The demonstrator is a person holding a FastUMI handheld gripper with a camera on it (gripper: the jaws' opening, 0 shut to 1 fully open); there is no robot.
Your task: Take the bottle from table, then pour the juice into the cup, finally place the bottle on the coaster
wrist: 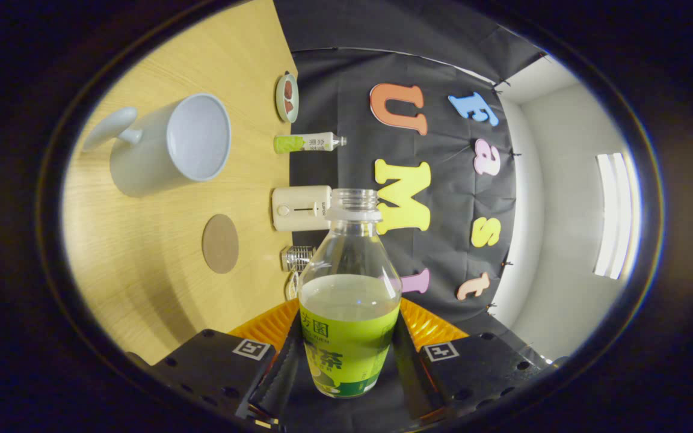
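Tongs pinching bottle, lifted and rolled sideways, pour in hand; next needs neck over cup, coaster just beside cup.

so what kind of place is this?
Likely a staged recording booth, not a real kitchen: black cloth wall, wood table set with a cup and coaster. Jaws are shut on the bottle.
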